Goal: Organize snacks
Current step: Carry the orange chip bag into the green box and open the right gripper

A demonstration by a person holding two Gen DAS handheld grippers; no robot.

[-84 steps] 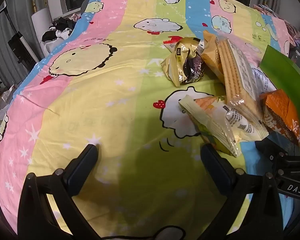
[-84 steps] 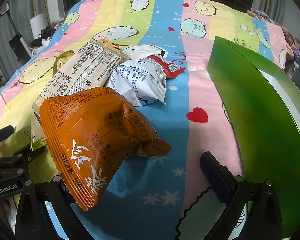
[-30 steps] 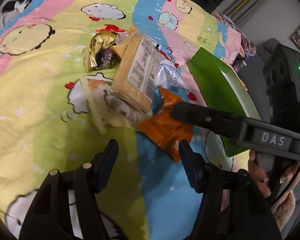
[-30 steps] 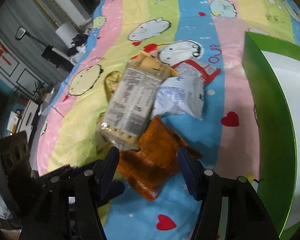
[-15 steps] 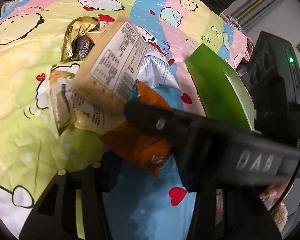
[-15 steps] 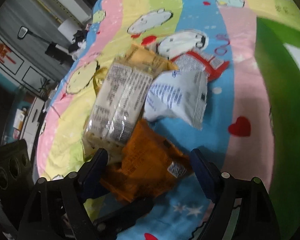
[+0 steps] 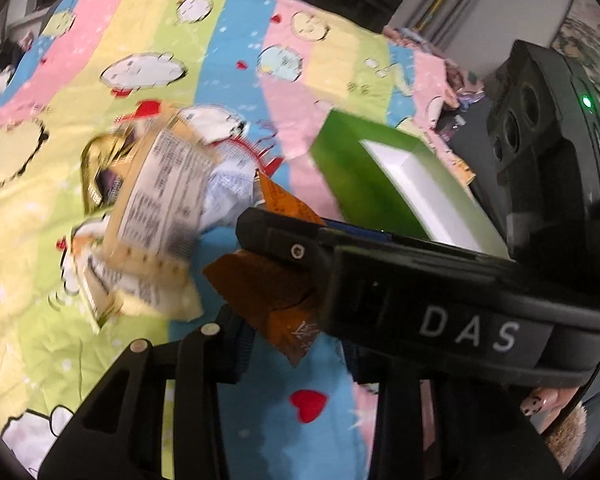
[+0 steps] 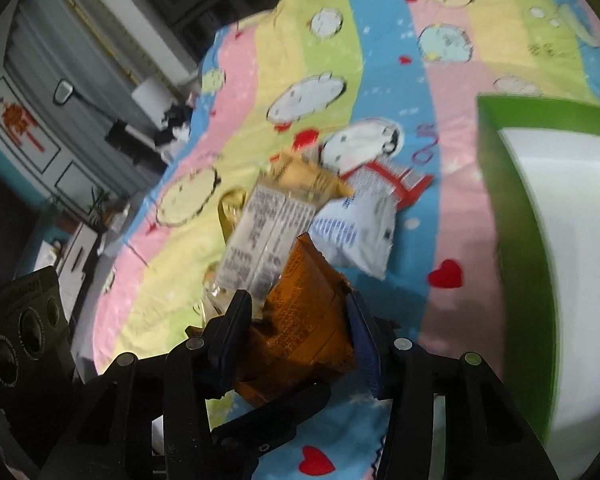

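Note:
My right gripper (image 8: 296, 320) is shut on an orange snack bag (image 8: 304, 312) and holds it above the bedspread. In the left wrist view the same orange bag (image 7: 268, 284) sits between my left gripper's (image 7: 288, 344) fingers too, with the right gripper's black finger (image 7: 300, 248) crossing over it. Whether the left jaws press the bag is hidden. A pile of snacks lies behind: a long cracker pack (image 8: 264, 236), a white bag (image 8: 356, 236), a gold wrapper (image 7: 100, 168). A green box with a white inside (image 8: 512, 208) stands at the right.
The striped cartoon bedspread (image 8: 320, 60) covers the bed. A red-and-white packet (image 8: 396, 180) lies behind the white bag. The bed's left edge drops to a floor with clutter and furniture (image 8: 80, 208). The box also shows in the left wrist view (image 7: 364, 184).
My right gripper has closed on the orange bag and lifted it off the pile. My left gripper has moved in under it, close beside the right one. Both views are blurred by motion.

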